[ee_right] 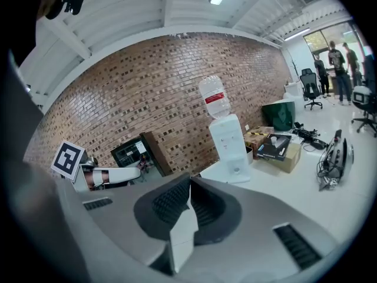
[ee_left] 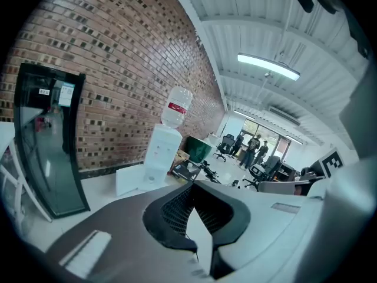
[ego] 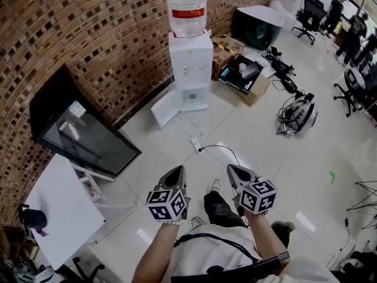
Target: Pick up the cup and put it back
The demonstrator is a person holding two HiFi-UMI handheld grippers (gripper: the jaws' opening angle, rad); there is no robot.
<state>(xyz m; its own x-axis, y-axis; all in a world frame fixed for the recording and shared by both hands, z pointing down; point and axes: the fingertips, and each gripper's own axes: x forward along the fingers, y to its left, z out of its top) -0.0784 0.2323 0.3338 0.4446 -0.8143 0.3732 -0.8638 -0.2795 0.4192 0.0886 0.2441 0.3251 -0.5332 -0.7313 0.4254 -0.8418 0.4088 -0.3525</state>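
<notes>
1. Wall [ego: 88,28], upper left of the frame: red-brown brick, speckled dark and pale.
2. Water dispenser [ego: 191,63] — white, with a red bottle label [ego: 187,13].
3. Floor [ego: 253,140] — pale, glossy grey.
4. Left tool [ego: 178,171]: its cube [ego: 166,204] has black-and-white squares.

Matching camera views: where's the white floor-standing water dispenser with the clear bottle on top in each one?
Head view: white water dispenser, top centre.
Left gripper view: dispenser, left of centre.
Right gripper view: dispenser, right of centre.
Shared landmark: red brick wall behind it.
</notes>
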